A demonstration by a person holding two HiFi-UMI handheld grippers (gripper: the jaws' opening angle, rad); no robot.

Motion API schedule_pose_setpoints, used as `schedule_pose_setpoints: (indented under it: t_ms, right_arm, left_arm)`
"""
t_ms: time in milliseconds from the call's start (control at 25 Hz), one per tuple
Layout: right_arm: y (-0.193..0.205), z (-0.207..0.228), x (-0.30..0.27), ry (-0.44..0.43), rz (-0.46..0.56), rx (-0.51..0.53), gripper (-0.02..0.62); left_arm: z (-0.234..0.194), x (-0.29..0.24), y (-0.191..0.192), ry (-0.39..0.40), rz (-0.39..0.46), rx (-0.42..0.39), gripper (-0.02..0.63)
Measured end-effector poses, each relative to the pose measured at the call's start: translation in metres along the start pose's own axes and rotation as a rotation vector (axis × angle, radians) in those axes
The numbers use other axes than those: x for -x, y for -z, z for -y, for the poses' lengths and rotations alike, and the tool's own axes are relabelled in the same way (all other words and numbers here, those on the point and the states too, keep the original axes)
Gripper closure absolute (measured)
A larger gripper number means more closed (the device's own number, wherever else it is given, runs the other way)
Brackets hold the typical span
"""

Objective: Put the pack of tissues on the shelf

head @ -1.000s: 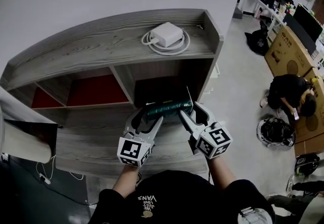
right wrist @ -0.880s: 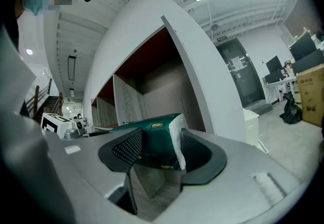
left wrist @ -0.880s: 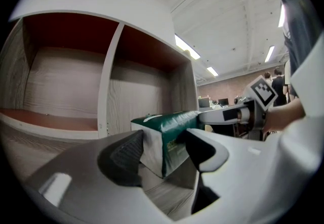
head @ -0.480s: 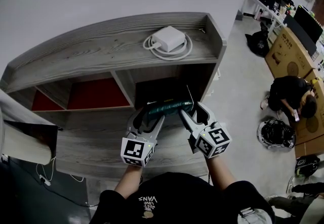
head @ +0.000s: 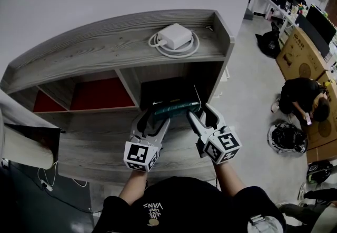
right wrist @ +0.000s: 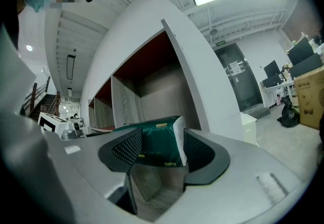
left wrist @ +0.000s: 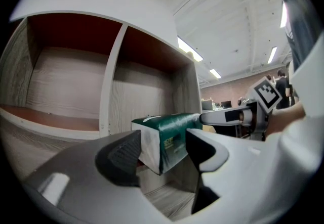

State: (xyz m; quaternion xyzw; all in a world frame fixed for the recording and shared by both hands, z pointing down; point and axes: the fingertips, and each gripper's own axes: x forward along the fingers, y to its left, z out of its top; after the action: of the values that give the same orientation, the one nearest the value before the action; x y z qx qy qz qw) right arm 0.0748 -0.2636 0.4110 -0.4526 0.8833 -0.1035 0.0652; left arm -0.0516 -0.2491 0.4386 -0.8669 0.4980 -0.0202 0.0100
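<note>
Head view: The pack of tissues hangs crosswise at the mouth of the right-hand compartment of the shelf. It is carried between the left gripper and the right gripper, one at each end. The two-ended hold evidently keeps the soft pack level and square to the opening. A white charger with its coiled cable lies on the top board, well apart from the work.

Left gripper view: The left gripper has its jaws closed on the near white end of the pack of tissues. The green face runs away toward the right gripper. Wood board shows below the pack, so it appears to be held clear of the compartment floor and not yet set down.

Right gripper view: The right gripper clamps the other end of the pack of tissues, with the ribbed pads against its sides. The compartment opens directly ahead.

Assessment: Placement is under way. The pack has yet to go in, be lowered and be released.
</note>
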Motion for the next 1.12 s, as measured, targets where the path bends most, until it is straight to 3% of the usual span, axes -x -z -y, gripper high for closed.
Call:
schedule_pose_setpoints:
  t_ms: [320,560,640,720,840,920,1120]
  right_arm:
    - [0.005,-0.006,0.012,0.024,-0.010,0.018,0.359]
    - [0.008,-0.010,0.016,0.019,-0.005,0.022,0.367]
    - [0.010,-0.011,0.017,0.014,-0.009,0.025,0.437]
    - [0.017,-0.010,0.018,0.008,-0.015,0.035,0.450]
    - [0.017,-0.009,0.017,0.027,-0.027,0.033,0.560]
    - [0.019,-0.010,0.015,0.027,-0.039,0.033,0.591]
    - [0.029,-0.013,0.010,-0.009,-0.056,0.042,0.592]
  left_arm:
    - [0.011,0.015,0.004,-0.017,-0.011,-0.009,0.307]
    - [0.014,0.021,0.001,-0.041,0.001,-0.019,0.383]
    - [0.013,0.023,0.001,-0.053,0.004,-0.021,0.400]
    - [0.011,0.025,0.003,-0.069,0.005,-0.016,0.429]
    - [0.010,0.027,0.005,-0.087,0.002,-0.012,0.463]
    - [0.009,0.028,0.004,-0.097,0.004,-0.017,0.465]
    - [0.008,0.033,0.006,-0.122,0.002,-0.017,0.515]
